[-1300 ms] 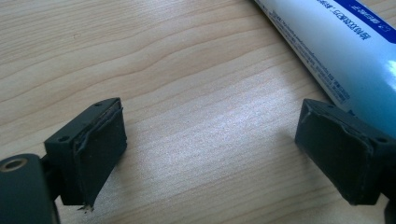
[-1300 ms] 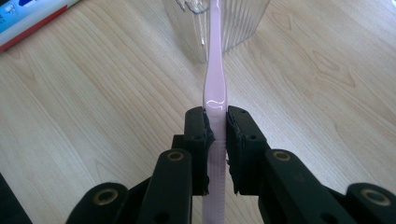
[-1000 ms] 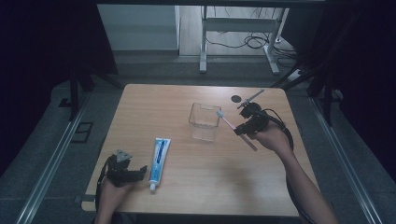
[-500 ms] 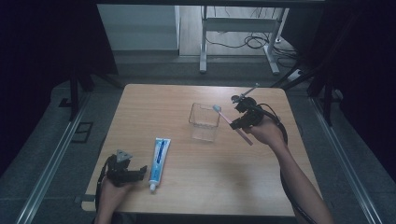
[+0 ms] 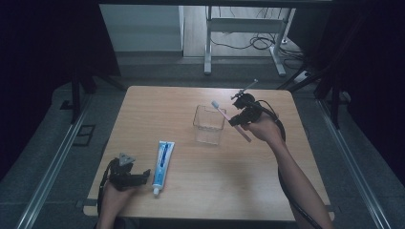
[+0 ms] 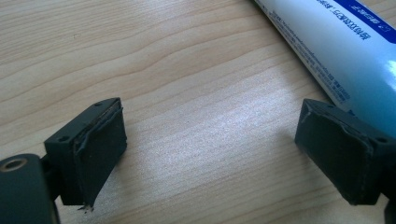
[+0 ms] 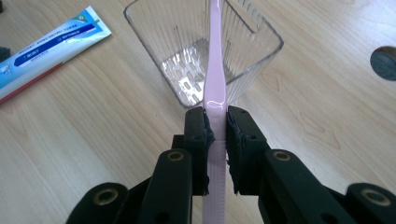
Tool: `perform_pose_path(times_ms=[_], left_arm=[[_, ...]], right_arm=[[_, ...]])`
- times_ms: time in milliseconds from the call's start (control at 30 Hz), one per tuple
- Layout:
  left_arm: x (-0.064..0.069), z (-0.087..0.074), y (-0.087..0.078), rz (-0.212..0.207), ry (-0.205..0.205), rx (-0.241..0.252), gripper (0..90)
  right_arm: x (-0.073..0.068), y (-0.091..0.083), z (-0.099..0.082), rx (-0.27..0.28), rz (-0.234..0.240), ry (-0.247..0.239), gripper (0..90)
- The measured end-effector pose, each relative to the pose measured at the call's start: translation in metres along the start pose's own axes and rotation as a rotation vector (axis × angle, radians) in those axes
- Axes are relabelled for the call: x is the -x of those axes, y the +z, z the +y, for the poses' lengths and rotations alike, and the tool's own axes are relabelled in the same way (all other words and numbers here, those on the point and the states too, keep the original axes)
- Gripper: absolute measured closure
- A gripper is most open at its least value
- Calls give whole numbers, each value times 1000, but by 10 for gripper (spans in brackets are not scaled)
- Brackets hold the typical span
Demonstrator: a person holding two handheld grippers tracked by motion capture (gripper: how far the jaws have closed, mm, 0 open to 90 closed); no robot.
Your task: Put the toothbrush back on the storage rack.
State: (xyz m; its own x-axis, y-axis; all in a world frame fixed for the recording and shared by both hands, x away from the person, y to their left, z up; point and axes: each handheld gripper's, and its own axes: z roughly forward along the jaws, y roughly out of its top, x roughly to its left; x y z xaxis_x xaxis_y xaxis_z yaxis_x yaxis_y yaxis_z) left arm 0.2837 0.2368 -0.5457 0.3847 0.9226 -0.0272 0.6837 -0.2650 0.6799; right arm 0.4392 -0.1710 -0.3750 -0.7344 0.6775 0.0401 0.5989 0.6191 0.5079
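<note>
Toothbrush (image 7: 215,70) pinched in right tongs (image 7: 216,140), long axis tilted — head toward clear cup (image 7: 243,51)

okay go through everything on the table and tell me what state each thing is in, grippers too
Toothbrush: gripped by its handle, raised, head over the cup.
Clear cup: upright, empty.
Toothpaste tube: lying flat, cap on.
Right gripper: shut on the toothbrush.
Left gripper: open, low over the table beside the toothpaste tube.

Bare table (image 5: 267,181) surrounds clear cup (image 5: 208,125) and toothpaste tube (image 5: 161,161).
</note>
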Motion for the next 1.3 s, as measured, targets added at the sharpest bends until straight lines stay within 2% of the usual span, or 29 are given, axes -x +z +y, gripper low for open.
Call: perform_pose_path(times_ms=[667, 1300], left_arm=[[0, 0, 0, 0, -2, 1, 88], [0, 0, 0, -1, 0, 3, 87]], right_arm=[[-1, 21, 36, 71, 4, 23, 783], [-4, 38, 64, 120, -5, 22, 783]])
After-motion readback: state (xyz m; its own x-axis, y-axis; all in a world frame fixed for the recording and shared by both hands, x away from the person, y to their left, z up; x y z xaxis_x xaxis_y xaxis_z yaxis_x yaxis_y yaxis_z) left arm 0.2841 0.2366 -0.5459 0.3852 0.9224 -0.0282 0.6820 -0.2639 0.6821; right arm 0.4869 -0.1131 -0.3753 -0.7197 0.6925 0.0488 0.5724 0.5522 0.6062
